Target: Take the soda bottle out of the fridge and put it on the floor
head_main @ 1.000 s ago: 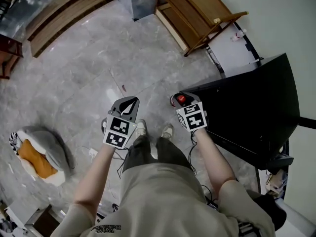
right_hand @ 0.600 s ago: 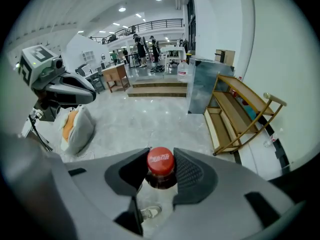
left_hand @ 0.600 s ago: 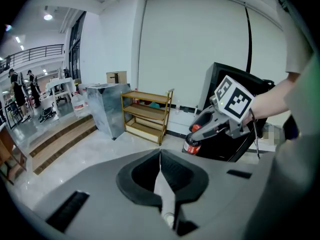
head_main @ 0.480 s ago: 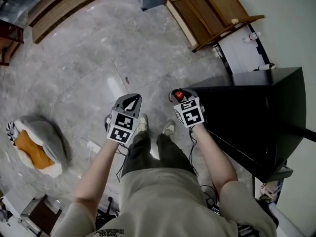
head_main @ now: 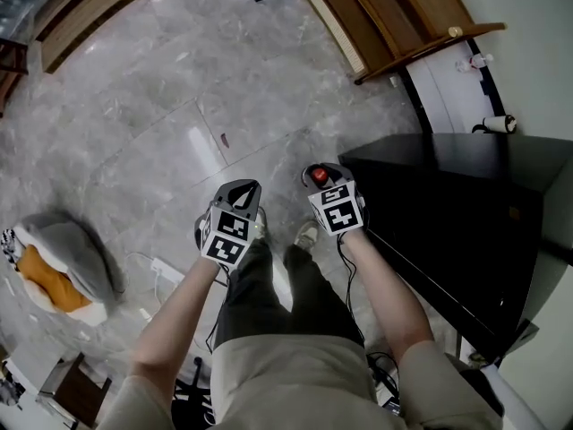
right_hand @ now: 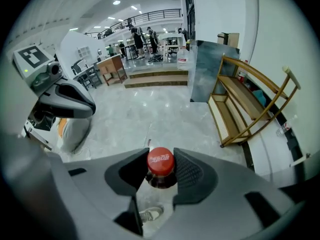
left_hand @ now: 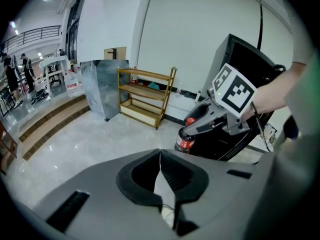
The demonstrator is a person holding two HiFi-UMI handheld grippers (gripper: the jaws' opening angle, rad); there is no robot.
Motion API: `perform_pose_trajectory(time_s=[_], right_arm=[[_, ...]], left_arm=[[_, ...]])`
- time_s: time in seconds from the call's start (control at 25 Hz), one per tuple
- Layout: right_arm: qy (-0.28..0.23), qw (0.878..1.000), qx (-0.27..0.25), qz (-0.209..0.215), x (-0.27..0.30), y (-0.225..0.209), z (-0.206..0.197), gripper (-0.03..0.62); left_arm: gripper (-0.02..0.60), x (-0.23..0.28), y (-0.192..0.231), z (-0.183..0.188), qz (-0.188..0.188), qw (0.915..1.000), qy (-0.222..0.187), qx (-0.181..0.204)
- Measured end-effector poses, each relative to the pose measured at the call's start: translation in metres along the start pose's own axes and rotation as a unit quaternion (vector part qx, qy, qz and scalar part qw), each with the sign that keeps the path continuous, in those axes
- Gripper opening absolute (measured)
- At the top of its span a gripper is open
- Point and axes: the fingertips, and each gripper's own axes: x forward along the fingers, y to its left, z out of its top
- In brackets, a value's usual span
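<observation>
Red-capped soda bottle: caught by the neck between the right gripper's jaws, cap standing just above the pads, dark body hanging below them; above a shoe, off the floor.
Right gripper: jaws part-way open and pressed on the bottle neck from both sides, one pad at 9 o'clock of the cap and the other at 3 o'clock.
Left gripper: jaws brought together, tips meeting, nothing between them; at 9 o'clock of the right gripper, near it but not touching.
Bottle seen from the left gripper view: at 1 o'clock of the closed jaws, red label showing under the right gripper's fingers, black fridge just behind.
Black fridge: at 3 o'clock of the right gripper in the head view, close beside the right forearm.
Grey marble floor: spread from 9 to 12 o'clock around both grippers.
Wooden shelf: at 1 o'clock, against the white wall, well apart from the bottle.
Shoes: between and just beneath the two grippers, at 6 o'clock of the bottle.
Grey and orange cushion: on the floor at 9 o'clock, well apart from the left gripper.
</observation>
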Motion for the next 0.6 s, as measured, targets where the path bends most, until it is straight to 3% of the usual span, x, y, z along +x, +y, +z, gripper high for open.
perform_pose_trajectory(time_s=[0.6], right_arm=[[0.044,0.999,0.026,-0.005,0.165,-0.005,-0.098,0.130]], left_arm=[[0.008,0.156,0.027,-0.111,-0.029,0.9988,0.039,0.006]])
